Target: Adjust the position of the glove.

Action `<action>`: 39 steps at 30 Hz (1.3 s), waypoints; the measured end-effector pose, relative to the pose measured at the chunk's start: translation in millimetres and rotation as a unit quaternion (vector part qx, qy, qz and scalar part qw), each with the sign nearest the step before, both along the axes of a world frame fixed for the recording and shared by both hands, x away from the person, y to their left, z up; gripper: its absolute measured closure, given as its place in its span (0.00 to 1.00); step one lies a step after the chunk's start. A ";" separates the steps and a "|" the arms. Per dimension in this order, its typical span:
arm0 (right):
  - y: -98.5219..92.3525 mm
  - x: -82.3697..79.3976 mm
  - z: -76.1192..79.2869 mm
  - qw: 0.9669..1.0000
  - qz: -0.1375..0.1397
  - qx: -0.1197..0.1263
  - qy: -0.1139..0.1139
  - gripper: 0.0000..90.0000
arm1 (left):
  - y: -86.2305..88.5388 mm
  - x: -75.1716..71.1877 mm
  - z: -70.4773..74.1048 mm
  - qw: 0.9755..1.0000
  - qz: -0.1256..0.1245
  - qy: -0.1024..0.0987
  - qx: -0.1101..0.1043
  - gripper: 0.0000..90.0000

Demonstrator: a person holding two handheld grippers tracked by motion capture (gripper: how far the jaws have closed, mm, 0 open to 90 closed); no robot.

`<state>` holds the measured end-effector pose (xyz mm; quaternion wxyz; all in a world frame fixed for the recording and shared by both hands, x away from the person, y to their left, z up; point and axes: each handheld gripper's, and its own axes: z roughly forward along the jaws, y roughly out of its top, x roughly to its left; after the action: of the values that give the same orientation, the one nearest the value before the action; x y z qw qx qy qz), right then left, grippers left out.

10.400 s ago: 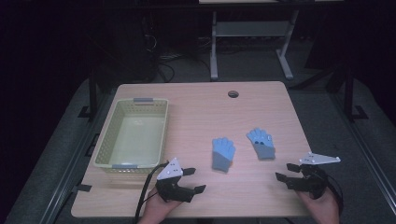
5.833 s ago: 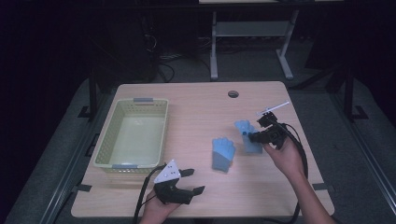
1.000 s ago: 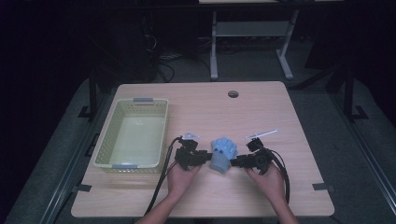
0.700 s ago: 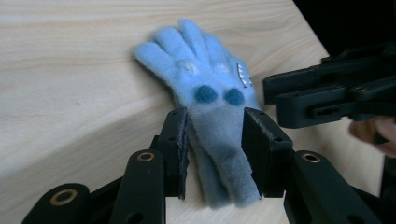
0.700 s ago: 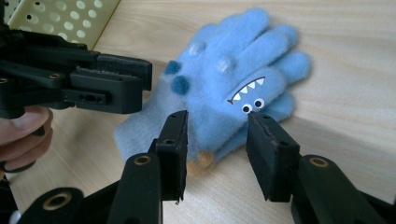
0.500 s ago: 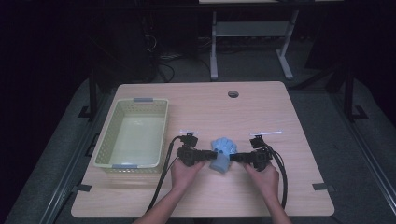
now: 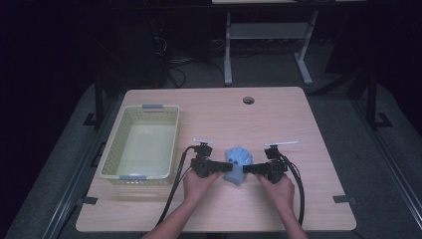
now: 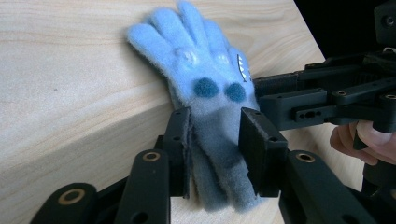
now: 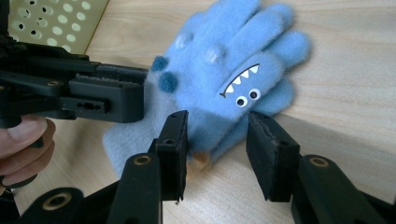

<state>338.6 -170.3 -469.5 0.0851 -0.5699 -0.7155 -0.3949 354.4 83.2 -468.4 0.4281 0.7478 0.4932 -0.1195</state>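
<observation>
Two fuzzy blue gloves [image 7: 237,162] lie stacked on the wooden table near its front middle. The top glove [image 9: 224,70] has a monster face with teeth and eyes; its dark dots show in the left gripper view [image 8: 205,84]. My left gripper [image 7: 225,168] comes in from the left, and its open jaws straddle the cuff end [image 8: 217,149]. From the right, my right gripper [image 7: 249,169] stands open around the glove's edge [image 9: 219,149]. Each gripper faces the other across the pile, the right gripper [image 8: 299,100] and the left gripper [image 9: 112,100].
A pale green perforated basket [image 7: 110,149] stands at the table's left, with nothing inside it. A round cable hole [image 7: 248,100] sits near the far edge. Black cables trail from both grippers toward the front edge.
Both grippers have closed in on the glove pile from either side over the last second. Before that, the right gripper carried the right-hand glove over and laid it on the other one.
</observation>
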 end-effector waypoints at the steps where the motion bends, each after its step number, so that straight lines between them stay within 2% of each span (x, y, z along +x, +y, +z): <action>1: 0.3 0.0 0.3 1.000 -0.002 0.000 0.002 0.65 | 0.0 0.5 -1.2 1.000 -0.002 0.008 -0.005 0.68; 5: 1.6 0.2 0.1 1.000 -0.003 -0.002 -0.001 0.65 | -0.5 1.8 -4.3 1.000 -0.002 0.023 -0.010 0.64; 12: 2.6 -0.8 -0.7 1.000 -0.005 0.001 -0.003 0.66 | -0.3 1.7 -5.5 0.999 -0.006 0.033 -0.011 0.64; 16: 1.0 -1.0 0.0 1.000 -0.006 0.005 0.003 0.62 | 1.3 2.1 -6.3 0.999 -0.004 0.038 -0.015 0.66; 20: -6.6 -9.6 5.6 0.999 -0.010 0.033 0.001 0.61 | 3.2 0.7 -3.0 0.999 -0.003 0.039 -0.022 0.63; 23: -7.7 -12.8 6.4 0.999 -0.011 0.040 0.012 0.61 | 3.5 -2.3 -0.1 0.999 -0.008 0.040 -0.022 0.62; 24: -8.3 -15.2 4.9 0.999 -0.013 0.048 0.019 0.60 | 4.0 -3.9 0.1 0.999 -0.011 0.043 -0.021 0.61; 30: -5.0 -17.2 -3.3 0.998 -0.010 0.052 0.035 0.60 | 6.9 -5.2 -3.7 0.998 -0.010 0.054 -0.023 0.61; 33: -5.1 -17.4 -7.9 0.995 -0.022 0.082 0.043 0.60 | 6.8 -5.5 -7.2 0.997 -0.007 0.066 -0.030 0.64; 39: 1.9 -17.3 -10.2 0.994 -0.022 0.094 0.046 0.62 | 7.9 -6.2 -9.8 0.997 -0.002 0.071 -0.038 0.67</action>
<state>321.3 -168.4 -479.7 0.1619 -0.5924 -0.6582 -0.4355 348.2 91.1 -478.2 0.4199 0.7214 0.5163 -0.1919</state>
